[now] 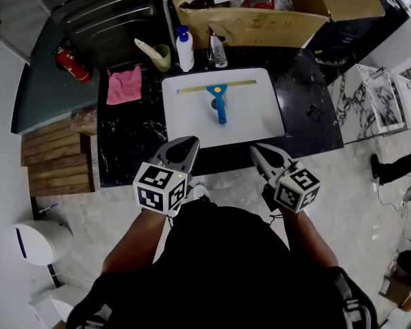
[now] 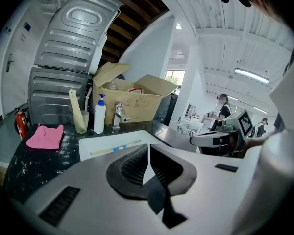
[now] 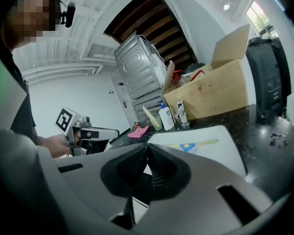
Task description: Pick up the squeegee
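- The squeegee (image 1: pixel 220 101) lies flat in the middle of a white tray (image 1: pixel 176 125) on the dark, marbled worktop (image 1: pixel 131 142). Its yellowish blade runs left to right along the far side of the tray, and its blue handle points toward the near edge.
- Nothing touches the squeegee; both tools are well short of it, at the near edge of the worktop.
- The left tongs (image 1: pixel 190 143) are clenched with nothing between them. Seen from the left gripper view, the ribbed pads (image 2: pixel 137 164) meet at the tip, and the squeegee (image 2: pixel 118 148) shows just beyond them.
- The right tongs (image 1: pixel 257 150) are likewise clenched and empty. In the right gripper view the pads (image 3: pixel 159 166) are closed on each other, with the squeegee (image 3: pixel 189 146) ahead on the tray.
- Each tool carries a cube with square markers and is held by one of the person's hands, in front of the body.
- Left of the tray lies a pink cloth (image 1: pixel 124 85).
- At the far side stand a cup (image 1: pixel 162 57) with a pale tool in it, a white pump bottle (image 1: pixel 185 49) and a smaller bottle (image 1: pixel 219 51).
- Behind these sits an open cardboard box (image 1: pixel 260 25).
- A red fire extinguisher (image 1: pixel 72 64) is at the far left.
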Action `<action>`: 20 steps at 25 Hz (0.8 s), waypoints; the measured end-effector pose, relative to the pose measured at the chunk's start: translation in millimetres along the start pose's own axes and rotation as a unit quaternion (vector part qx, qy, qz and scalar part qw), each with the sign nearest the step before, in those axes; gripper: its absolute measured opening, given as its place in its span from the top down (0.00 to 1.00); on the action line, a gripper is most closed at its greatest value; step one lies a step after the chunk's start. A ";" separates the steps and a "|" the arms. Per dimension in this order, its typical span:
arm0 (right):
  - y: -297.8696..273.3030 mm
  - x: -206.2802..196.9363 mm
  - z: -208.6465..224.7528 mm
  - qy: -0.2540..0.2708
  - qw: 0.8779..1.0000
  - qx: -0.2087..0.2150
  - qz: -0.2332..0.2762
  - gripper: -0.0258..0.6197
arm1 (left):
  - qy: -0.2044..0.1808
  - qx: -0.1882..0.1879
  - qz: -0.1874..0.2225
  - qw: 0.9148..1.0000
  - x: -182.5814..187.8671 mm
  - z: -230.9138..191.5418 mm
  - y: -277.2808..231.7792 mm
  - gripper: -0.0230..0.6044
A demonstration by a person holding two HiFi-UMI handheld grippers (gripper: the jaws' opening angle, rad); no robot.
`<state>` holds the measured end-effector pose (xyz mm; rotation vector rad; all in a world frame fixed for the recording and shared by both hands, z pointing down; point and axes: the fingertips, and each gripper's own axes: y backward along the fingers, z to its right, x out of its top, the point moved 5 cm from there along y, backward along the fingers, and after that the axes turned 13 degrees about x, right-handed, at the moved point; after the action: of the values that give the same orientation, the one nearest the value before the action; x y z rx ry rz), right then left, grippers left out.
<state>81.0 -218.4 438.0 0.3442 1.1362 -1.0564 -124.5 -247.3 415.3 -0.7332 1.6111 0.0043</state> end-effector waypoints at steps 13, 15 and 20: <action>-53.7 18.8 18.0 0.001 0.999 -0.015 -0.029 0.95 | -0.001 -0.018 -0.009 1.000 1.6 -38.7 -16.1 0.92; -62.1 25.3 20.3 0.008 1.000 -0.004 -0.028 0.95 | 0.004 -0.011 -0.010 1.000 0.2 -44.2 -19.1 0.92; -82.4 33.7 37.8 0.027 0.998 0.018 -0.061 0.95 | 0.026 0.029 0.000 0.999 -0.6 -61.1 -17.2 0.92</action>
<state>35.7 -303.4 447.3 0.3371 1.1993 -1.1811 -171.2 -285.6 434.8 -0.6937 1.6547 -0.0610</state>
